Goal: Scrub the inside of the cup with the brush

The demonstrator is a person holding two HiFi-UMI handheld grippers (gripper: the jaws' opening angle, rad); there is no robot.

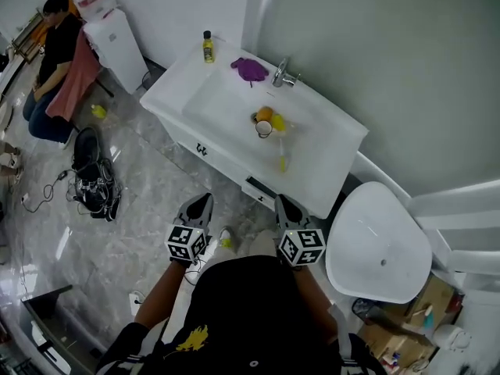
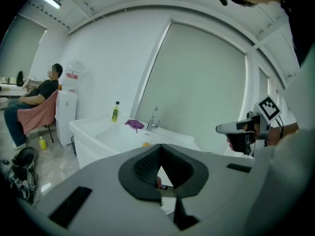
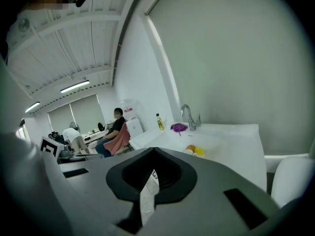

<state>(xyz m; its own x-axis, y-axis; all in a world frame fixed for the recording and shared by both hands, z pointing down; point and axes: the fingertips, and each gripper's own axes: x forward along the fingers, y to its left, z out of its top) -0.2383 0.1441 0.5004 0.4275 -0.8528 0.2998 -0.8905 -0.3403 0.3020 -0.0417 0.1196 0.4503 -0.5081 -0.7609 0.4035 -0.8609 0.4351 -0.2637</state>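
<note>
An orange cup (image 1: 264, 125) with a pale rim lies in the white sink basin (image 1: 226, 104), and a yellow brush (image 1: 280, 123) rests beside it, its handle pointing toward the front edge. In the right gripper view the cup (image 3: 190, 149) and brush (image 3: 199, 152) show small in the basin. My left gripper (image 1: 201, 201) and right gripper (image 1: 283, 202) hang side by side in front of the sink cabinet, well short of the basin. Both are shut and hold nothing. The left gripper's (image 2: 160, 149) closed jaws point at the sink, as do the right gripper's (image 3: 153, 154).
A purple cloth (image 1: 250, 69) lies by the faucet (image 1: 283, 74), and a yellow bottle (image 1: 208, 47) stands at the sink's far left corner. A white toilet (image 1: 379, 244) is at the right. A seated person (image 1: 55, 61), a water dispenser (image 1: 113, 41) and a black bag (image 1: 94, 176) are at the left.
</note>
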